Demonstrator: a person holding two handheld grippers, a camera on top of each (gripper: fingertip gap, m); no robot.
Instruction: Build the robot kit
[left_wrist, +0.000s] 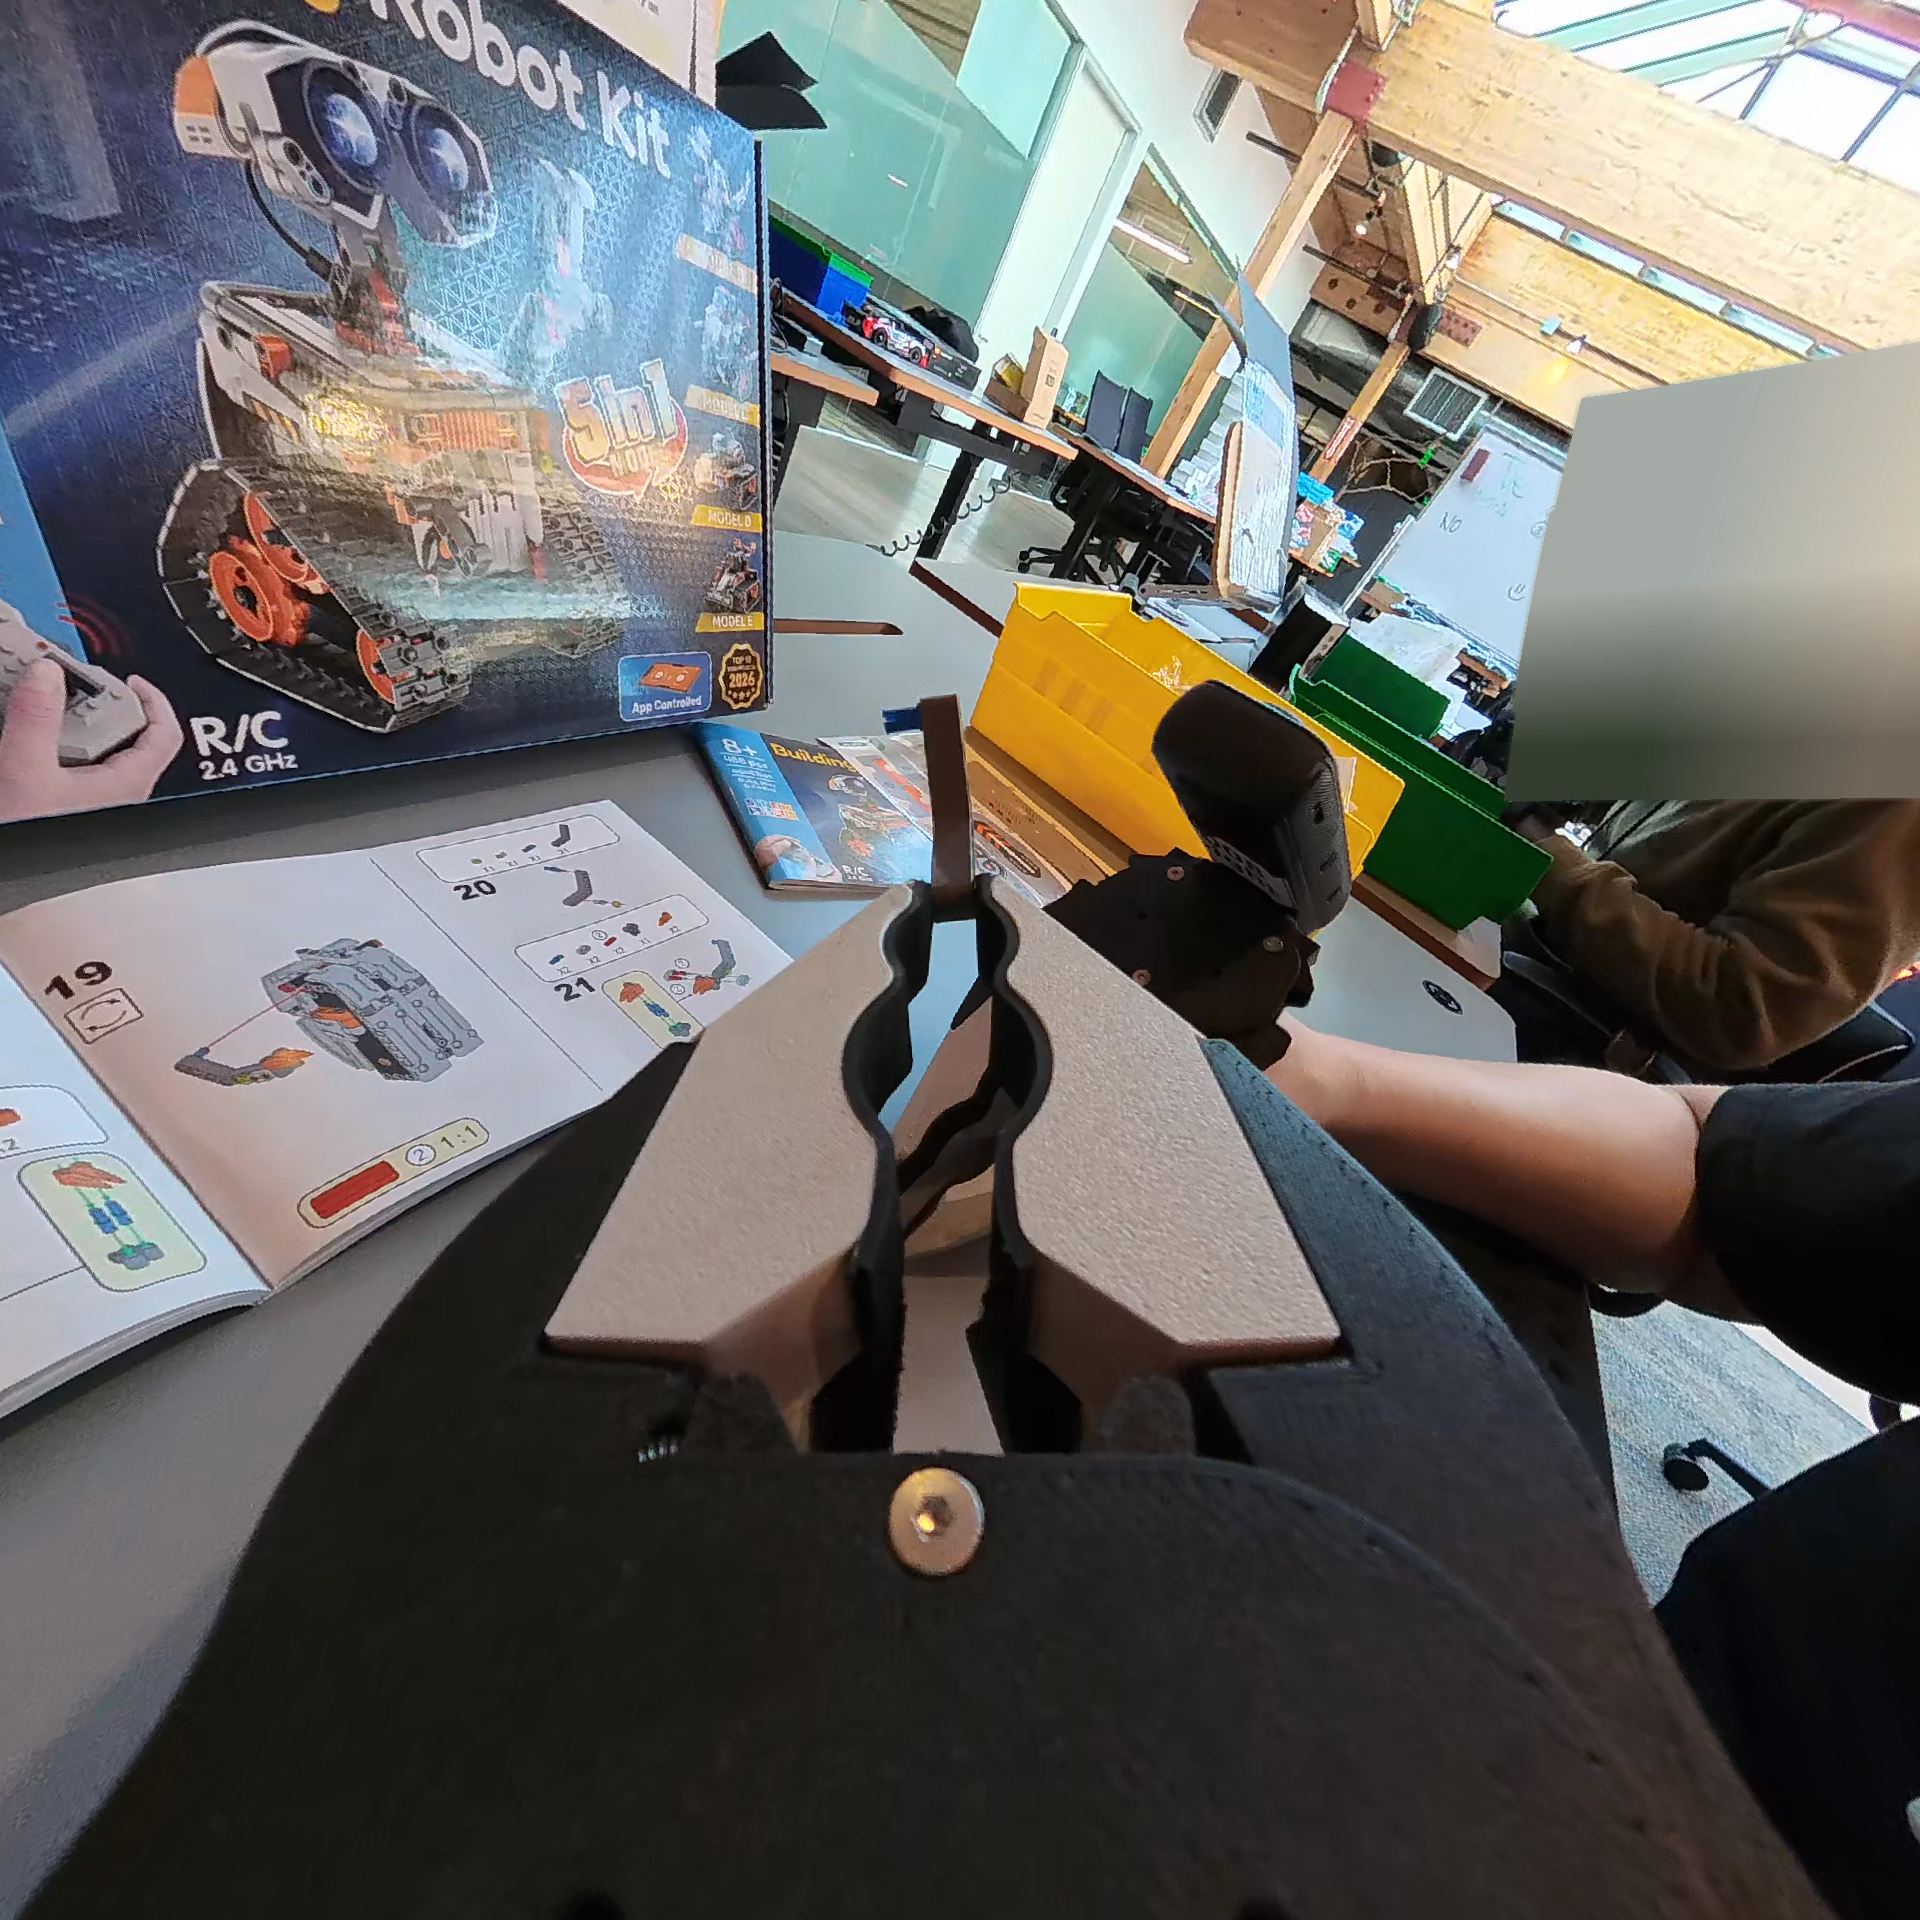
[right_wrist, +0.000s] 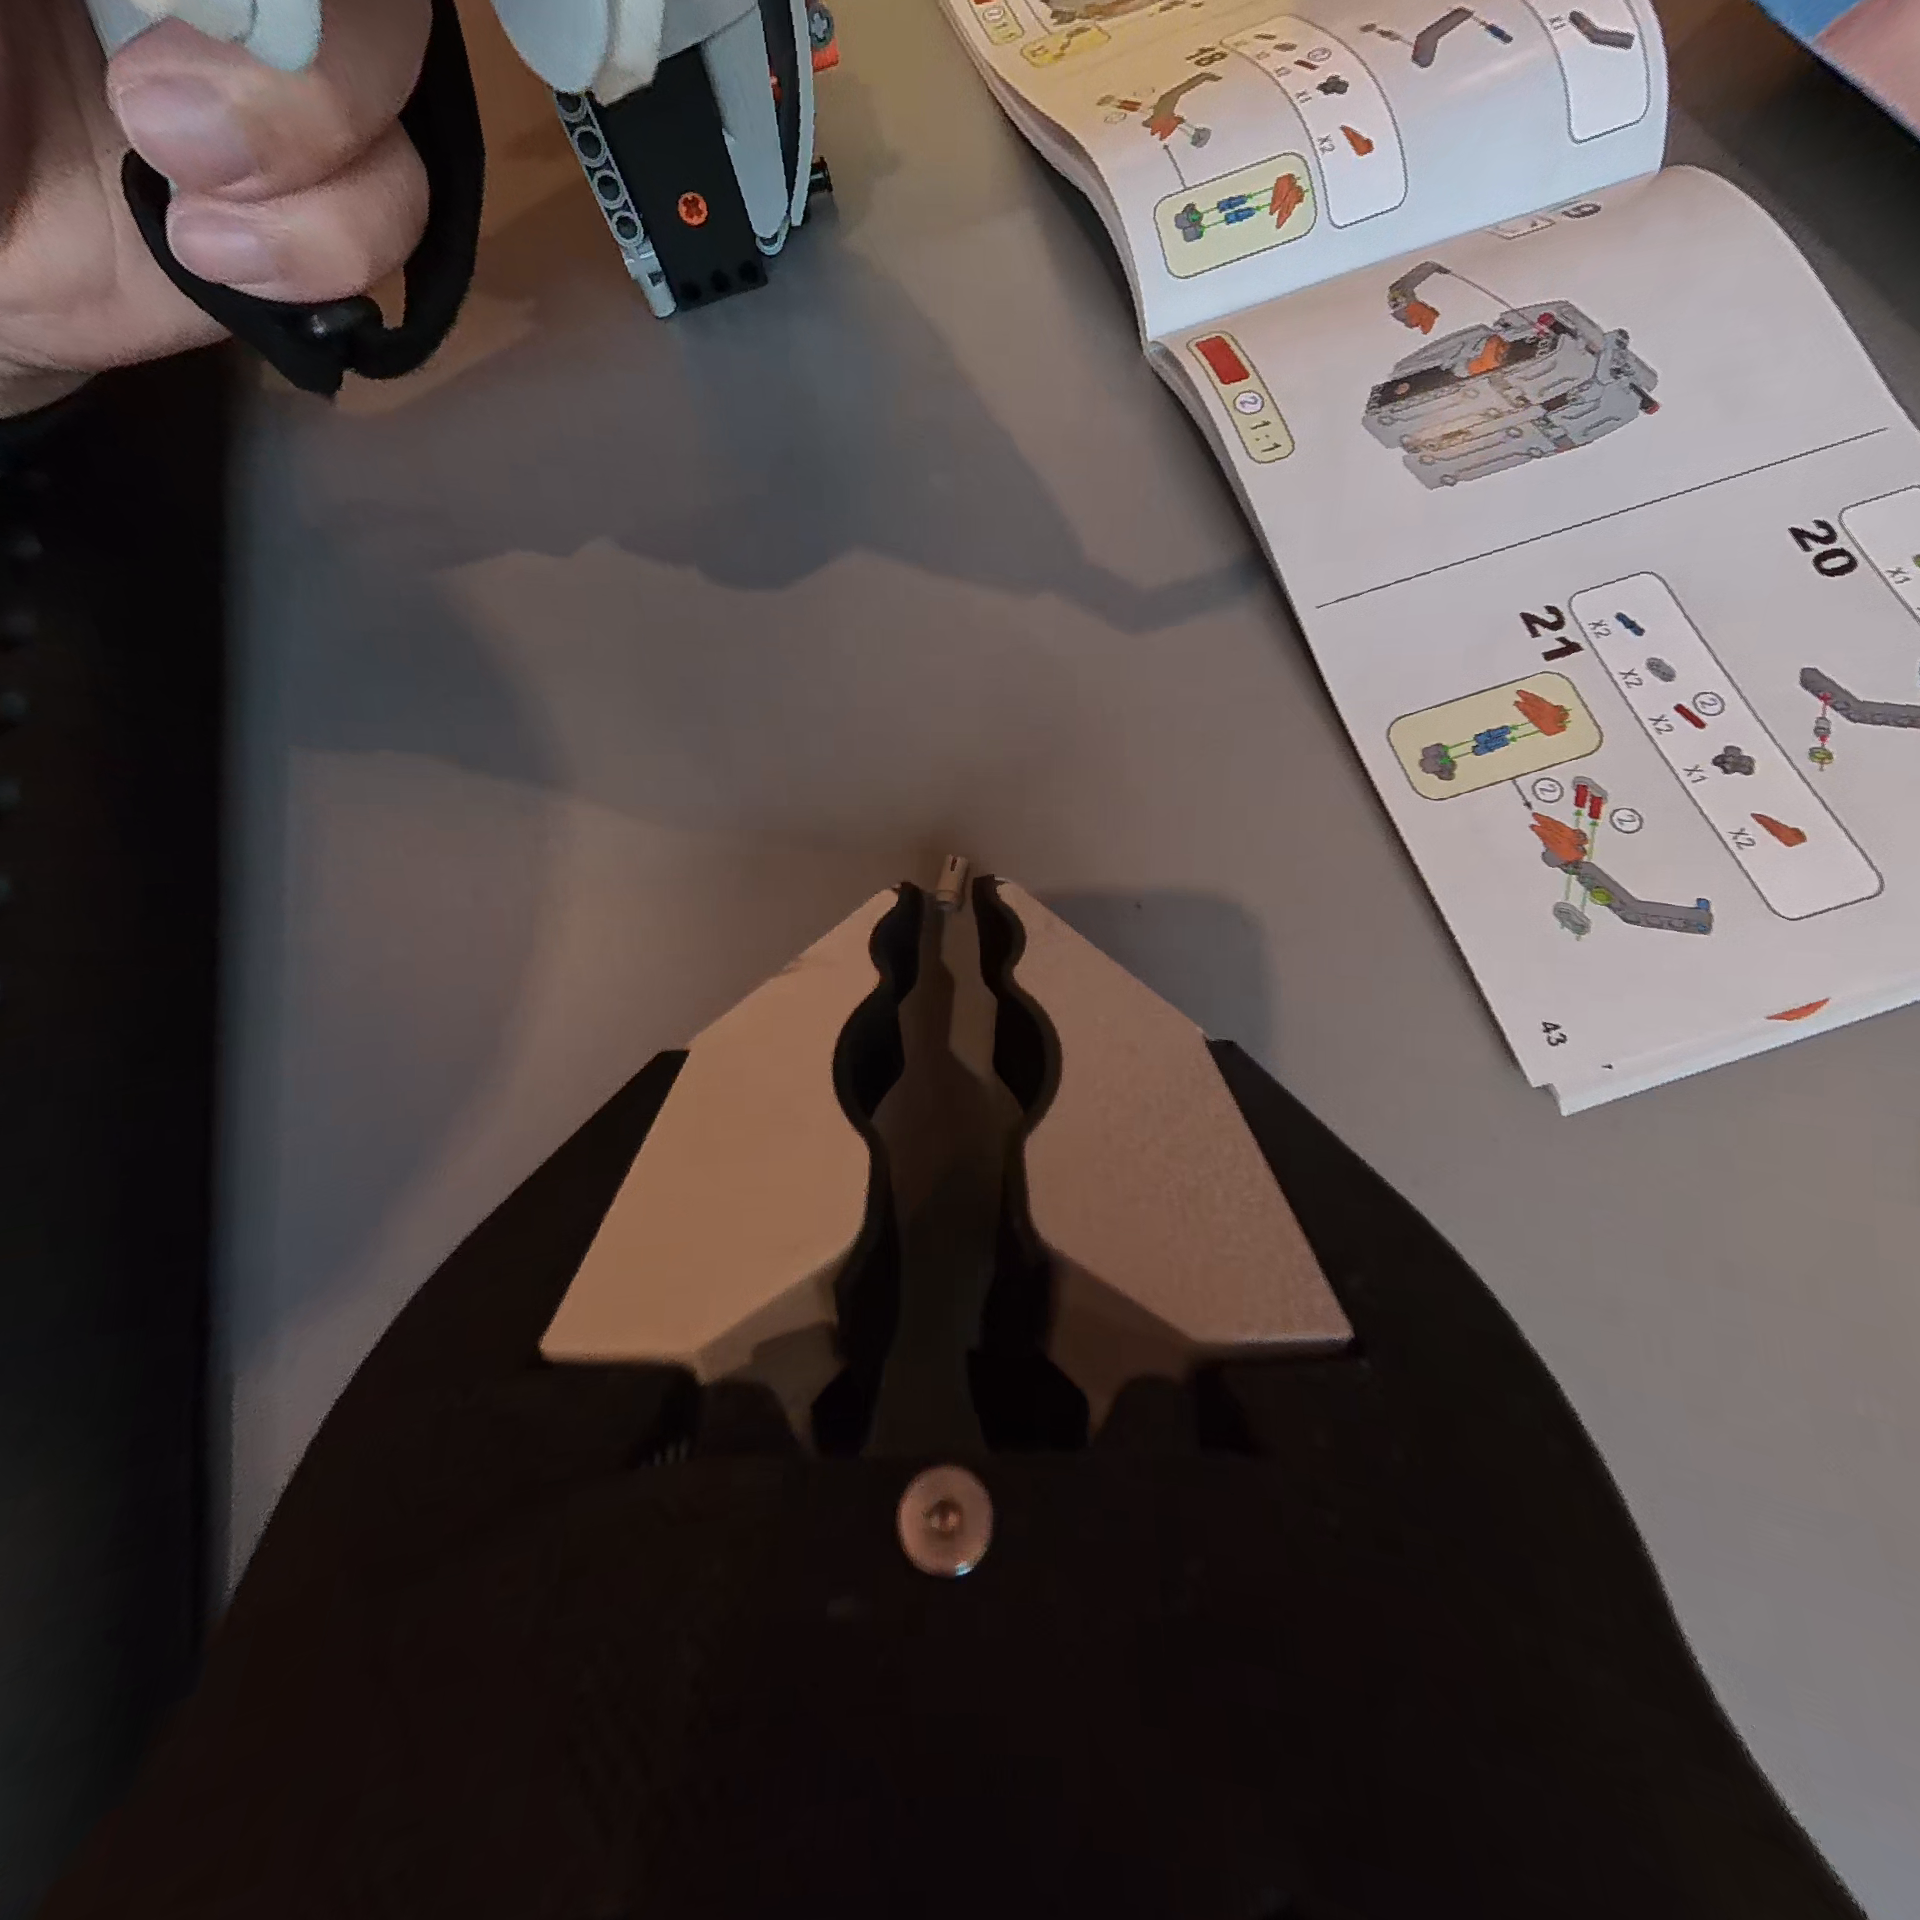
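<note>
My left gripper is shut on a thin dark brown bent beam that sticks up past its tips, held above the grey table. The right gripper's black body shows just behind it, with a hand and forearm. My right gripper is shut on a small light grey pin, its tips close over the grey table. A part-built grey, black and white model stands at the top, next to a hand on a gripper handle.
An open instruction booklet lies on the table, also in the right wrist view. A large blue kit box stands behind it. A small booklet, a yellow bin and a green bin sit farther right. A seated person's sleeve is beyond.
</note>
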